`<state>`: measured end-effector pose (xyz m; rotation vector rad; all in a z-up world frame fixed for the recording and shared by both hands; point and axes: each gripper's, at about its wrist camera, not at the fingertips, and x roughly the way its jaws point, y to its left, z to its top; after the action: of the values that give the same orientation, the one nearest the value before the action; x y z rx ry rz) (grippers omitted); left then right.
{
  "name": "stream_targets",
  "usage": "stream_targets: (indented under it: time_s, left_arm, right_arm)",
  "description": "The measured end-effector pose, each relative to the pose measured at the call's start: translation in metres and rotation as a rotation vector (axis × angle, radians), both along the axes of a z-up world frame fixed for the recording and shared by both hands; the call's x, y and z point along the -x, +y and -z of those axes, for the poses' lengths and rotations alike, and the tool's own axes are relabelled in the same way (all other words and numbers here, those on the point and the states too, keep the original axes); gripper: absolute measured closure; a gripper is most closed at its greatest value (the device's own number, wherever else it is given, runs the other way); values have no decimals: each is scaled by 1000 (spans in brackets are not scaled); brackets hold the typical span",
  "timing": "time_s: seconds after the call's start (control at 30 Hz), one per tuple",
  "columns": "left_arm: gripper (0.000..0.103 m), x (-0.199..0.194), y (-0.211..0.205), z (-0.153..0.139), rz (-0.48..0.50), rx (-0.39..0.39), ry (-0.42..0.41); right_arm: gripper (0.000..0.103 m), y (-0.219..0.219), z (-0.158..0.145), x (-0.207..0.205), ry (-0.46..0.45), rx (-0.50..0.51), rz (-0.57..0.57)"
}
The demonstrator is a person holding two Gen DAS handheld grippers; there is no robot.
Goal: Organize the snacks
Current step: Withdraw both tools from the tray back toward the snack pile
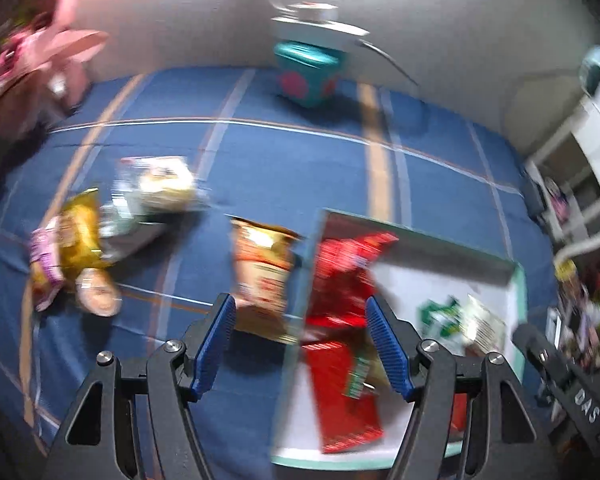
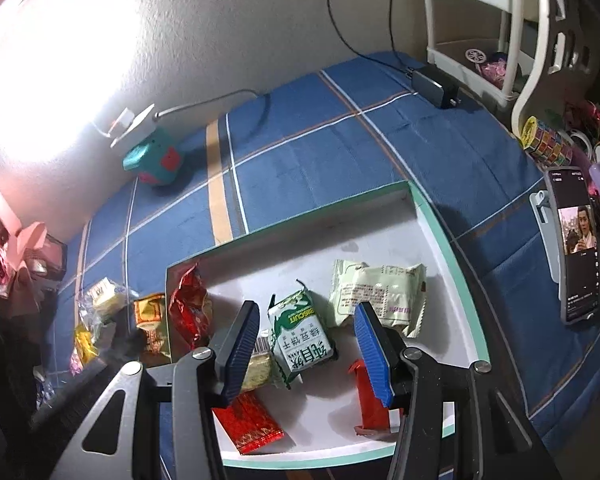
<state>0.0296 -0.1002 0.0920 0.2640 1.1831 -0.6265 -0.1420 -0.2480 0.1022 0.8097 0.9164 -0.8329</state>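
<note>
A white tray with a teal rim (image 2: 440,216) lies on the blue checked cloth. In it are a green-white biscuit packet (image 2: 300,332), a pale green packet (image 2: 380,292), a red foil packet (image 2: 190,308) and flat red packets (image 2: 248,424). My right gripper (image 2: 306,344) hovers open above the biscuit packet, pads clear of it. In the blurred left wrist view, my left gripper (image 1: 302,340) stands open and empty over the tray's left rim (image 1: 296,360). An orange packet (image 1: 262,276) lies just outside that rim. A pile of loose snacks (image 1: 80,248) lies further left.
A teal box (image 2: 152,156) bearing a white power strip stands by the wall. A black adapter (image 2: 436,84) and a white rack (image 2: 480,20) sit at the back right. A phone on a stand (image 2: 576,244) is right of the tray. Pink flowers (image 1: 52,52) are far left.
</note>
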Motion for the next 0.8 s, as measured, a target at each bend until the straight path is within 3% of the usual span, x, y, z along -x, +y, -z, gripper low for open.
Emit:
stream_targets:
  time_s: [0.33,0.43,0.5,0.53,0.63,0.8]
  left_arm:
    - [34,-28,28,5,-87,-28,-10]
    - [33,-25,26,5,-76,-29,-11]
    - [17,-24,23,10,-65,-37,-3]
    - [10,-23,22,11,-65,-42,1]
    - [10,-21,19,24,-67,-71,17]
    - [5,-17,15,46,-69,-125,27]
  right_arm:
    - [49,23,2,-29,28,3,-84]
    - [34,26,5,-34,45,5,-91]
    - [29,26,9,-35,59,-2,-92]
    - [21,26,11,-35,64,-5,-92]
    - [7,24,18,-36,83,-11,-85]
    - [0,23,31,-36,103,-33,-84]
